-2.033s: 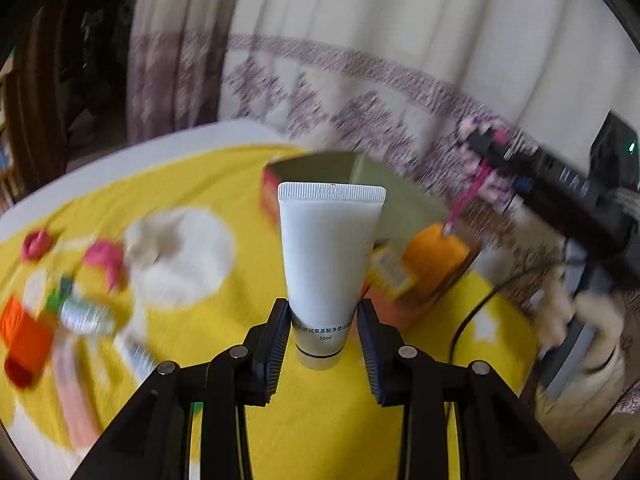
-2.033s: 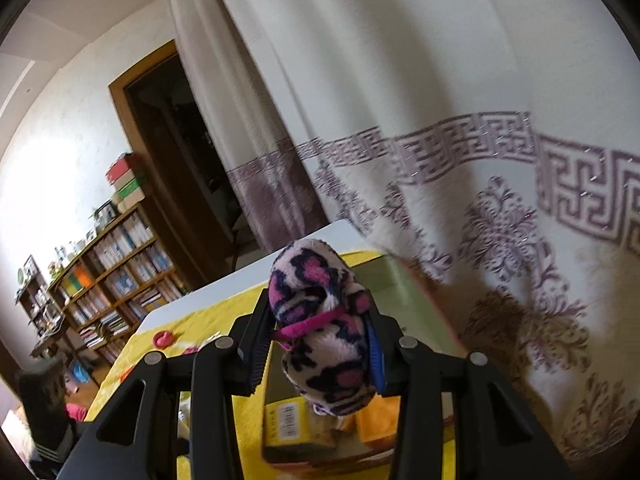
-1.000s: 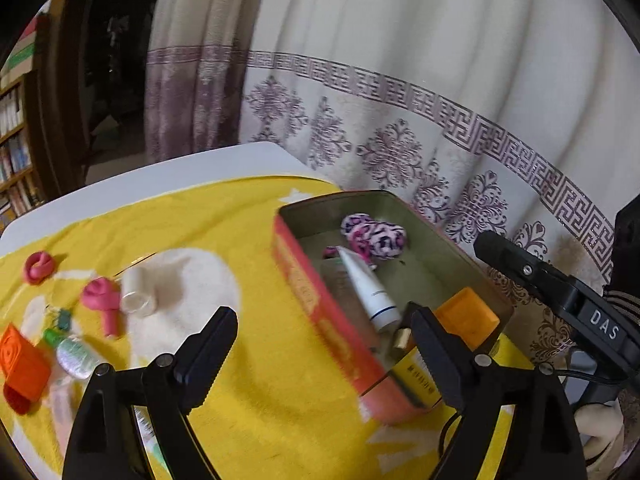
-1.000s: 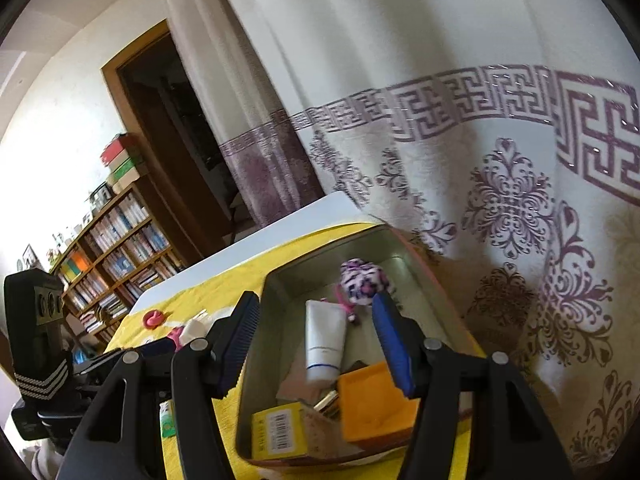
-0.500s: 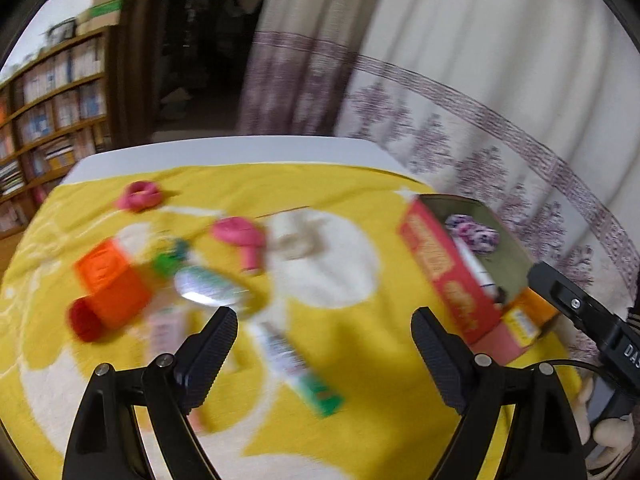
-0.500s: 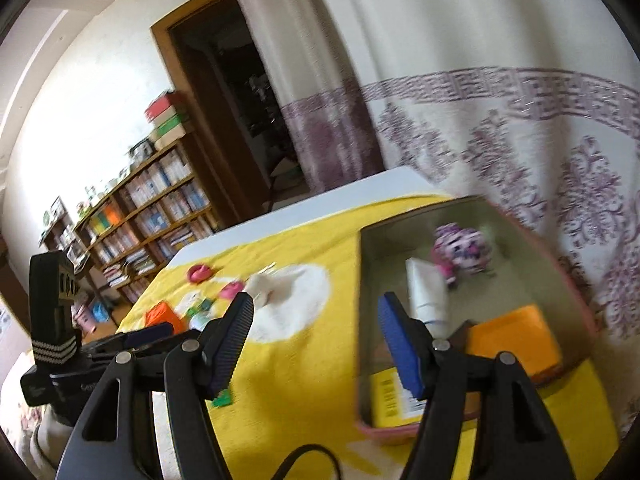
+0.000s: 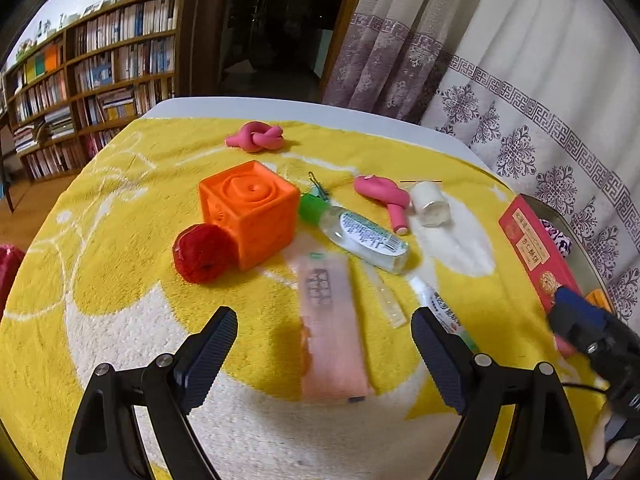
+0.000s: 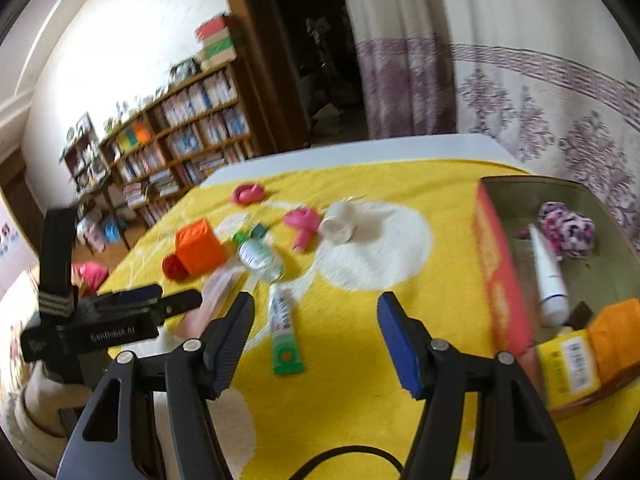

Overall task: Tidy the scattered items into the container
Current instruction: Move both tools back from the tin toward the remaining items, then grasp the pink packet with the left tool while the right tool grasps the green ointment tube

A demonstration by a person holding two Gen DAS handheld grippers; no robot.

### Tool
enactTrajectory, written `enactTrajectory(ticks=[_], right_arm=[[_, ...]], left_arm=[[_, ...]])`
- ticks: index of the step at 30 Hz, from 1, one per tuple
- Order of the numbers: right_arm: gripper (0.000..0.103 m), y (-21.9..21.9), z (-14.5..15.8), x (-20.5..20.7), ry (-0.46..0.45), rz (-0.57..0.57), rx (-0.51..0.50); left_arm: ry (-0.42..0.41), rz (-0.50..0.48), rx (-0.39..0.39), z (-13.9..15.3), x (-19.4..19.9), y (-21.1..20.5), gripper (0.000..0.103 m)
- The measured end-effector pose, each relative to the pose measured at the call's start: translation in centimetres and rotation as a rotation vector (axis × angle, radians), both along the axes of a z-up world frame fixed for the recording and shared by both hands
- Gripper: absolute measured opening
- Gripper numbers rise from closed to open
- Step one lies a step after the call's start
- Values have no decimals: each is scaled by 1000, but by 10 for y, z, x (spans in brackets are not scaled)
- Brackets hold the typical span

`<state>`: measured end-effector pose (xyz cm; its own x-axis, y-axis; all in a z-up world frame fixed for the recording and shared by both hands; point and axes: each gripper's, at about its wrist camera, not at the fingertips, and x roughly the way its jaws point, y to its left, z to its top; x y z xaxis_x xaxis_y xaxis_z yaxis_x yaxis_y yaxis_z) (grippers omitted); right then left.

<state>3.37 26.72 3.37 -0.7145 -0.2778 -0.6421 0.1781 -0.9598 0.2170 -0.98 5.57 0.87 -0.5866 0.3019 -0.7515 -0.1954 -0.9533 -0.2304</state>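
The left gripper [image 7: 324,334] hangs over the yellow towel [image 7: 120,208] with its jaws spread wide and nothing held. A flat pink pouch [image 7: 330,328] lies lengthwise on the towel between the two jaws, clear of both pads. Taking the orange cube [image 7: 250,216] as the landmark: a red ball [image 7: 200,254] touches its near-left corner, the pink pouch lies just in front of it to the right, and a clear bottle [image 7: 360,236] with a green cap lies just to its right. A pink knot [image 7: 256,138] sits well behind the cube, a second pink knot [image 7: 386,196] and a white jar [image 7: 430,204] lie beyond the bottle, and a thin clear stick [image 7: 386,300] and a green-ended tube [image 8: 284,330] lie right of the pouch.

The right gripper [image 8: 314,338] has its jaws apart and empty; they have just been closing a little. The green-ended tube lies on the towel close by the left jaw, its green end between the jaws and free of both pads.

The tin [image 8: 496,280] stands far right of the cube at the towel's edge. Inside it lie a white tube [image 8: 550,276], a spotted plush piece [image 8: 566,230], an orange block [image 8: 614,340] and a yellow box [image 8: 568,366].
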Motion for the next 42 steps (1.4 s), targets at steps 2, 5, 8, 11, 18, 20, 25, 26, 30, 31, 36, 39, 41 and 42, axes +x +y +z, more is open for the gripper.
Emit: enactTrajectory(ticks=[2,5,8,11,18,20,25,26,30,31,36,39,41,42], right_arm=[[61,-10,-6,-3,-22,22,14],[60,-22,-15,-9,-52,44,46],[60,-31,-25,-17,-93,59,71],[60,-39,-33,-22,-125,82,103],[51,-53,-53,-36,-193,113,170],[49,-55,-56,-39,-196,111,193],[44,-59,-58,-38,-183,104,242],[43,-59,-57,-39,-183,101,246],[26,-56,-56,-39,-179,81,250],[25,-54,-56,-39,-180,76,243],[23,-40,-54,-41,-184,42,180],[23,-31,-55,-42,-188,36,124],[23,-31,-55,-42,-191,38,108],[23,-30,-55,-42,-191,39,102]], left_arm=[[-3,-6,3,-2,0,-2,90],[-15,-14,8,-7,-4,-4,90],[-38,-18,24,-13,-7,-8,90],[-54,-15,37,-17,-10,-12,90],[-67,-21,48,-22,-13,-13,90],[-77,-22,50,-24,-15,-13,90],[-75,-26,40,-25,-17,-10,90],[-75,-27,34,-25,-17,-10,90],[-71,-36,-4,-26,-17,-4,90],[-72,-38,-12,-26,-18,-3,90],[-73,-70,-67,-28,-22,8,90],[-66,-118,-139,-29,-27,21,90],[-58,-156,-164,-31,-30,30,90],[-56,-163,-177,-32,-32,33,90]])
